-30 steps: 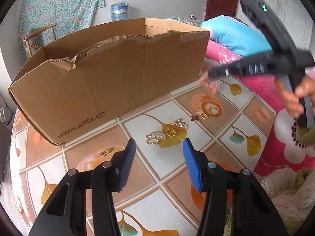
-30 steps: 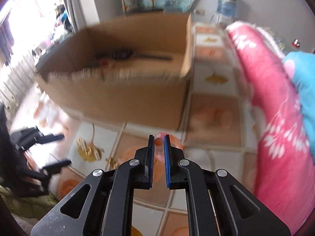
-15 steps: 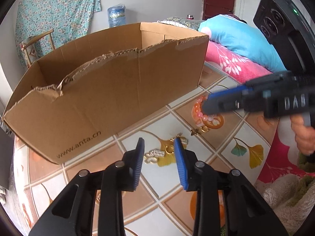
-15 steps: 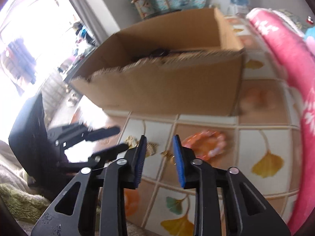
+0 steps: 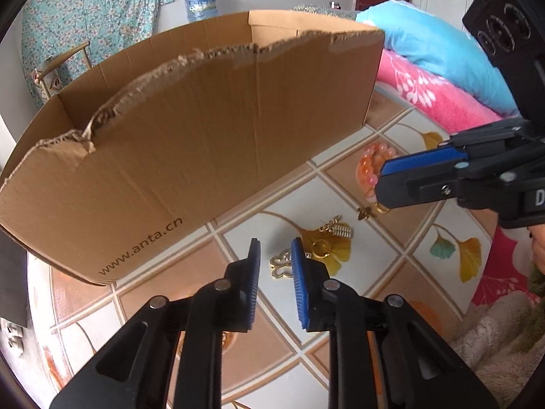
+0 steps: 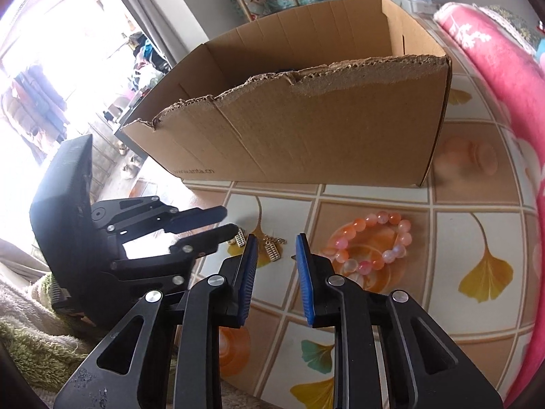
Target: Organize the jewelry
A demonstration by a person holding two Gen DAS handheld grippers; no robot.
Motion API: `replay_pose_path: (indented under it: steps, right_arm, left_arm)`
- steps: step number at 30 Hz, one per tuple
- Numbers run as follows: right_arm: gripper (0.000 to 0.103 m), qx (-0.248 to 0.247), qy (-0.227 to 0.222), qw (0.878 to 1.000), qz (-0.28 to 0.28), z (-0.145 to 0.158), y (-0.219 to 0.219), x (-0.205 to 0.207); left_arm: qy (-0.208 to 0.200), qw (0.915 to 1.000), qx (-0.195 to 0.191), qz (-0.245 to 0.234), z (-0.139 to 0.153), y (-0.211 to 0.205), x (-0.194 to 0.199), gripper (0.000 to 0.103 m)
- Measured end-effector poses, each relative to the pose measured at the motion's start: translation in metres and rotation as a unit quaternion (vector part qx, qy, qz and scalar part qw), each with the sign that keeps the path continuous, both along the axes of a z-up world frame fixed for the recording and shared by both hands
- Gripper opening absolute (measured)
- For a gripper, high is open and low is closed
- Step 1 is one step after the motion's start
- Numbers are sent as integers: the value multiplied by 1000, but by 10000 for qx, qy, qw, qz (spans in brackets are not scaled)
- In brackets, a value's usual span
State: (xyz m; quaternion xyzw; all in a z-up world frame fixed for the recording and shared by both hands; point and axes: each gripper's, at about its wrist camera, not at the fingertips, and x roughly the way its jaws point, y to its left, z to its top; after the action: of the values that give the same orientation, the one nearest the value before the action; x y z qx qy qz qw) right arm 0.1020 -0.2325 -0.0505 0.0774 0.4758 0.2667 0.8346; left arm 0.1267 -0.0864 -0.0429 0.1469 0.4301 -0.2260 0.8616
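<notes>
Your left claw is closing, nothing pinched yet, over a gold butterfly pendant on the tiled desk. Your right claw (empty, parted) hovers beside the beaded bracelet.

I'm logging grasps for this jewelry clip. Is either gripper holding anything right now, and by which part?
Nothing is held. The left gripper has its jaws closing just short of the gold butterfly charm, pads not on it. The right gripper stands open, empty, near the bead bracelet.
</notes>
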Motion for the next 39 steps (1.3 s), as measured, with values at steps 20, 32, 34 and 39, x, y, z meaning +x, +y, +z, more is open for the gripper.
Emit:
replay_pose_path:
  steps: [20,32,34,39]
  right_arm:
    - [24,-103,-36,9999,-115,11,17,-8]
    - [24,-190,-127,9996,192,12,52,-15]
    - [24,-213,-150,9994,233,12,57,-15]
    - [28,-218,-108,9995,211,9,64,-14]
  left_arm:
    - [29,9997,-53,232,-6,14,-17,18]
    - [69,9974,-87,710,-6,42,-37,18]
    - [85,9968,-114,782,-5,46,-38,18]
    - [-75,9952,-581,779,8,62,-46,18]
